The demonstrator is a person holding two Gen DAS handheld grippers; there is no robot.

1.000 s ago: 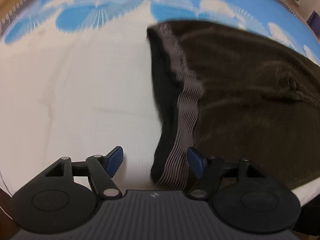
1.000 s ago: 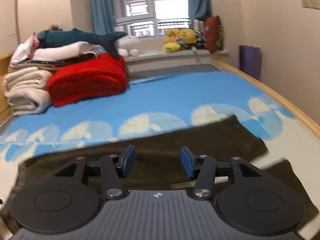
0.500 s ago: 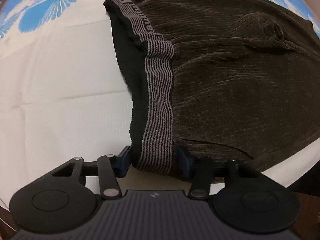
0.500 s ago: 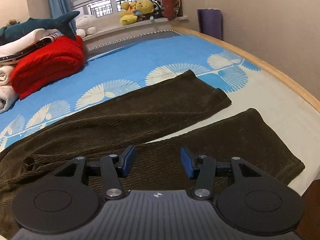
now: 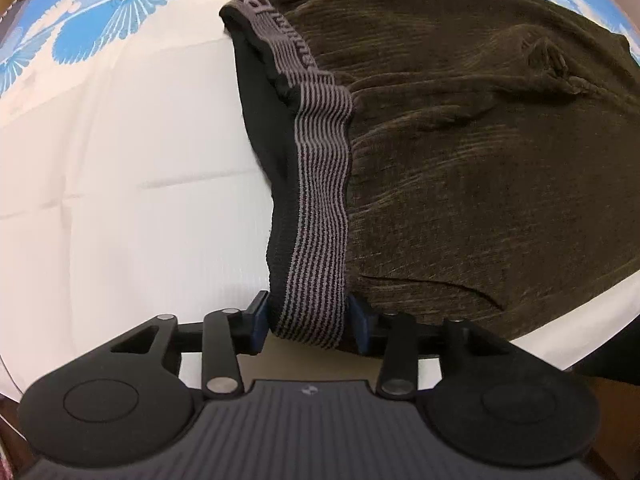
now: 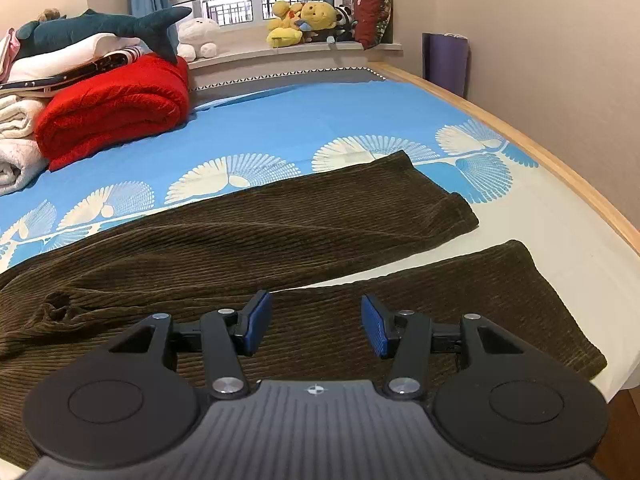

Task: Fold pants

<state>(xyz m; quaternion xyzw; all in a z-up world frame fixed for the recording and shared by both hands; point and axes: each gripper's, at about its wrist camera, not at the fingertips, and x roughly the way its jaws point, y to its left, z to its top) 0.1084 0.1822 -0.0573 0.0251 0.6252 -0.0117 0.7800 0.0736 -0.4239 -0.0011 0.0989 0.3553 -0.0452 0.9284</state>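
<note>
Dark brown corduroy pants [image 6: 280, 240] lie flat on the bed, both legs spread toward the right. In the left wrist view the striped grey waistband [image 5: 320, 208] runs from the far corner down to my left gripper [image 5: 308, 326]. The near waistband corner sits between its blue pads [image 5: 259, 322], which stand wide apart on either side of the band without pinching it. My right gripper [image 6: 316, 326] is open and empty, low over the near leg [image 6: 460, 300] around the knee; the far leg [image 6: 340, 208] lies beyond it.
The bed has a blue and white fan-print sheet [image 6: 280, 128]. A red folded blanket [image 6: 116, 108], white bedding and a plush shark [image 6: 100, 30] are stacked at the far left. Plush toys [image 6: 304, 20] sit on the windowsill. A wooden bed edge [image 6: 560, 168] runs along the right.
My left gripper moved forward until the near waistband corner lay between its pads. My right gripper dropped toward the near leg, then eased back and up slightly, staying open.
</note>
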